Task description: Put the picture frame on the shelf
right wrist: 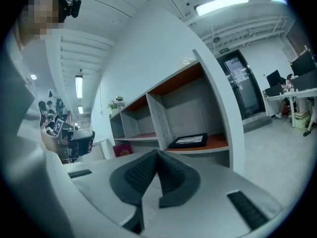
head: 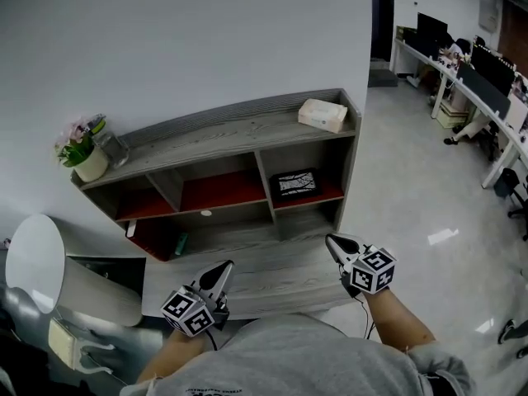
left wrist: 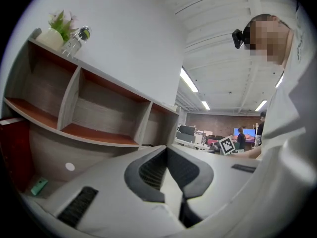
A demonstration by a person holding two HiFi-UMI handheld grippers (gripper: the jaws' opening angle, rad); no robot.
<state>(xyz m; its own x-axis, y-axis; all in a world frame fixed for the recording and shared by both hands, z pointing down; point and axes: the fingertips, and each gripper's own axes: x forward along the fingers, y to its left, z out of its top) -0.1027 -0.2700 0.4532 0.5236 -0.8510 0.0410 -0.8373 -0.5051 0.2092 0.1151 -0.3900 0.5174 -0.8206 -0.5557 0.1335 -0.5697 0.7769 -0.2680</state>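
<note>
Black picture frame lies flat at shelf right end, ahead of R gripper; L gripper farther; both closed, empty.

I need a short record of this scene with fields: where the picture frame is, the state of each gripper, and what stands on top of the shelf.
picture frame: lies flat in the right compartment, upper row
shelf: grey wood, against the wall
left gripper: jaws together, nothing held
right gripper: jaws together, nothing held
shelf top, right: tissue box
shelf top, left: flower pot, bottle
</note>
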